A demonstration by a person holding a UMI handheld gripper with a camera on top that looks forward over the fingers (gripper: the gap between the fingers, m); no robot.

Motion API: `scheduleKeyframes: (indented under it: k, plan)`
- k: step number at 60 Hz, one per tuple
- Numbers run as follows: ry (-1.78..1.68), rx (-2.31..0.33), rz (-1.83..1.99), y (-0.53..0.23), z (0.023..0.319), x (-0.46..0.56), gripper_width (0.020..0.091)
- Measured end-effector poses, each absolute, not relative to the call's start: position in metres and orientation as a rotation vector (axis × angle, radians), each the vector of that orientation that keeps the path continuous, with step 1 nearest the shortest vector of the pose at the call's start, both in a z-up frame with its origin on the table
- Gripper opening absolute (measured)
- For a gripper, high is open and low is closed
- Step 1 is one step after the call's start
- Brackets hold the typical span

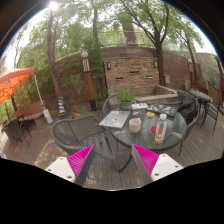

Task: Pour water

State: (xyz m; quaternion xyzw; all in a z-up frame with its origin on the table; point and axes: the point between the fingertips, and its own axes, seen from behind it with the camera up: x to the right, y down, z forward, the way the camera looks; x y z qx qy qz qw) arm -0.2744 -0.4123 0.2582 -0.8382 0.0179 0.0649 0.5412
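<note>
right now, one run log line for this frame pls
phase: approach | gripper: open, holding nothing | bottle: upright on round table, beyond fingers | cup: on table left of bottle | pour: not yet begun

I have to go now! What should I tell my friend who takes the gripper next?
Gripper: open, holding nothing, held back from the round glass table.
On the table: a bottle with an orange label, a white cup, a yellow thing and papers. A wicker chair stands between the fingers and the table.
Done: nothing visible yet.
Left: move to the table, grasp the bottle, probably pour into the cup.
</note>
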Motion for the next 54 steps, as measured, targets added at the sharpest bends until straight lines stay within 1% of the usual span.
scheduleKeyframes:
  k: [9,23,30,35,40,46,48,54]
  plan:
    - [0.092,-1.982,0.087,-0.411,0.260,-0.252,0.0822]
    - [0.104,-1.966,0.015,-0.407,0.245,-0.218,0.0786]
    - [0.153,-1.959,-0.046,-0.390,0.223,-0.159,0.0778]
    - [0.161,-1.916,-0.118,-0.360,0.208,-0.110,0.0781]
    - [0.160,-1.869,-0.158,-0.316,0.186,-0.067,0.0781]
    - [0.183,-1.863,-0.164,-0.249,0.149,-0.035,0.0784]
    - [0.194,-1.863,-0.160,-0.228,0.156,-0.050,0.0787]
    - [0.209,-1.857,-0.169,-0.181,0.122,-0.025,0.0789]
